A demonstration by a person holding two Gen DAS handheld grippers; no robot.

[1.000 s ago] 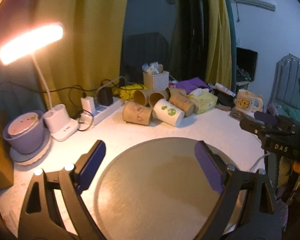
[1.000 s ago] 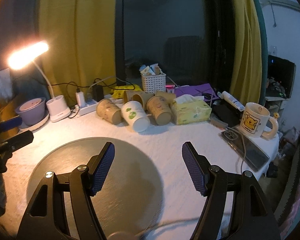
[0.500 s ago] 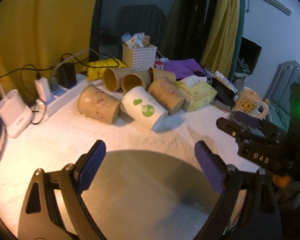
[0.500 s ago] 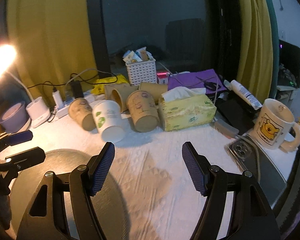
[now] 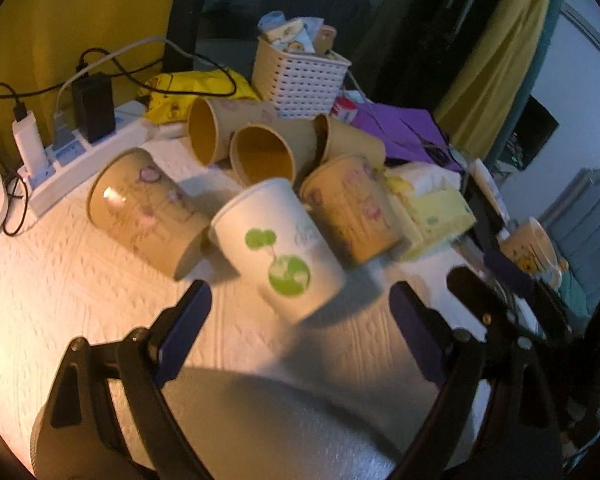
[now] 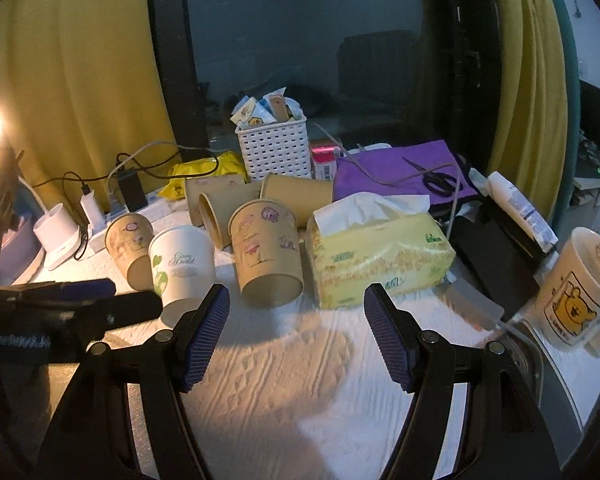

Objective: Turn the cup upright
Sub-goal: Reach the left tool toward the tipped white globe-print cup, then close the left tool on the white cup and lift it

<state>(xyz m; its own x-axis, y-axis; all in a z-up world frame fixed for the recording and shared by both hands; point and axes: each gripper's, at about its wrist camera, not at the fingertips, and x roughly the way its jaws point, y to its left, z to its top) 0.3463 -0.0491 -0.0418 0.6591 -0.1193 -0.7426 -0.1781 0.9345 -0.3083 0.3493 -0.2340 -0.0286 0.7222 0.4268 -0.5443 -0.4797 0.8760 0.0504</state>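
White paper cup lay tipped, light and crushable, best pinched gently mid-wall by the open, empty left claw.

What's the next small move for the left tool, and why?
Probably ease the left tool forward until its fingers straddle the white cup. The tool is open and empty, the cup lies on its side directly ahead, base toward the tool, with brown cups crowding both sides.

Bare table lies ahead of the right tool; brown cup at 12 o'clock, tissue pack at 1, white cup at 10 block.
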